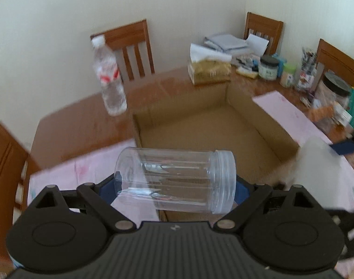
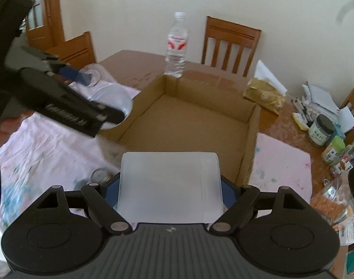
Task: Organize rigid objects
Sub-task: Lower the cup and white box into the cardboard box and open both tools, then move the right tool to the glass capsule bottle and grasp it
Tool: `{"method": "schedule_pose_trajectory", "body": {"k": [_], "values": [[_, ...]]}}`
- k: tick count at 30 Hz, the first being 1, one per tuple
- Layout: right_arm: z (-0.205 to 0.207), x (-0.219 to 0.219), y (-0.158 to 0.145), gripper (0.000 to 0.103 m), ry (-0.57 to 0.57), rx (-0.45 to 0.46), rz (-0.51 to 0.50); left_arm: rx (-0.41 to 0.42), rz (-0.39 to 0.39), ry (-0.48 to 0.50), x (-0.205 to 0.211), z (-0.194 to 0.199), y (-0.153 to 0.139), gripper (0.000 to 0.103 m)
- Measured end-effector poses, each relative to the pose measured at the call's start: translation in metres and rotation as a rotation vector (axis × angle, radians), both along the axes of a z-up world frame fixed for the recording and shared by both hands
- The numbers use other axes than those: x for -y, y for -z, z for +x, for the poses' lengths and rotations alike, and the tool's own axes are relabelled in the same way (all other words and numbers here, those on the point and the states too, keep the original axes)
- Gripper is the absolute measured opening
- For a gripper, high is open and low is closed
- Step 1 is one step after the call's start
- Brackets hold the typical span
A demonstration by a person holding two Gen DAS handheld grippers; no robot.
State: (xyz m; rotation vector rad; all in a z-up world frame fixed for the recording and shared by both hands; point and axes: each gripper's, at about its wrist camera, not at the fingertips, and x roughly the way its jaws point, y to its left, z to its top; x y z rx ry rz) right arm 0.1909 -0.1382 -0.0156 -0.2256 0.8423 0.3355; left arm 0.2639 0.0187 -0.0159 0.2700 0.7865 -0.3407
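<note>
The cardboard box [image 2: 188, 116] lies open on the wooden counter [image 2: 135, 65], its inside bare and its low walls standing all around; the near wall is just in front of both grippers, and the space above the box is open; a pink cloth [image 2: 37, 151] covers the counter on both sides of the box

The left gripper [image 1: 177, 181] has its jaws clamped on a clear plastic jar [image 1: 177, 176], which lies sideways between the blue pads with its threaded mouth toward the right, held in the air above the near-left corner of the box; the right gripper [image 2: 170, 190] has its jaws clamped on a frosted white container [image 2: 170, 186], held above the near wall of the box

A water bottle [image 2: 175, 46] stands upright on the counter just behind the far-left corner of the box; a tissue box [image 2: 265, 95] sits beyond the far-right corner; jars with dark lids [image 2: 321, 130], pens and papers crowd the right end of the counter, apart from the box; wooden chairs [image 2: 230, 44] stand along the far side; a small round glass thing [image 2: 100, 174] lies on the cloth beside the right gripper, too blurred to name
</note>
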Motion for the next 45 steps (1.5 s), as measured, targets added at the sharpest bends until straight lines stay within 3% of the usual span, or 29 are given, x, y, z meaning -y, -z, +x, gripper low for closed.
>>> {"method": "schedule_pose_trajectory", "body": {"k": [8,12,15,21,26,28,30,35,45], "values": [[0.041,0.008,0.002,0.086,0.075,0.007,-0.007,0.025,-0.018,0.000,0.028,0.084,0.016,0.095],[0.056,0.015,0.005,0.086,0.112,-0.008,0.010,-0.002,-0.062,-0.038,0.022,0.101,0.025,0.096],[0.068,0.017,0.007,0.086,0.128,-0.017,0.010,0.005,-0.079,-0.045,0.014,0.098,0.028,0.097],[0.102,0.016,0.010,0.086,0.144,-0.034,0.010,0.034,-0.018,-0.055,-0.001,0.075,0.019,0.098],[0.144,0.012,0.015,0.086,0.174,-0.025,-0.004,0.033,-0.066,-0.080,-0.021,0.055,0.013,0.098],[0.158,0.012,0.013,0.087,0.165,-0.004,0.034,0.023,-0.079,-0.092,-0.028,0.049,0.013,0.098],[0.167,0.012,0.010,0.103,0.174,0.008,0.063,0.017,-0.084,-0.103,-0.034,0.045,0.014,0.101],[0.166,0.008,0.000,0.103,0.178,0.032,0.064,0.003,-0.096,-0.131,-0.045,0.035,0.017,0.101],[0.111,0.022,0.004,0.103,0.199,0.029,0.091,-0.010,-0.082,-0.159,-0.045,0.007,0.028,0.101]]}}
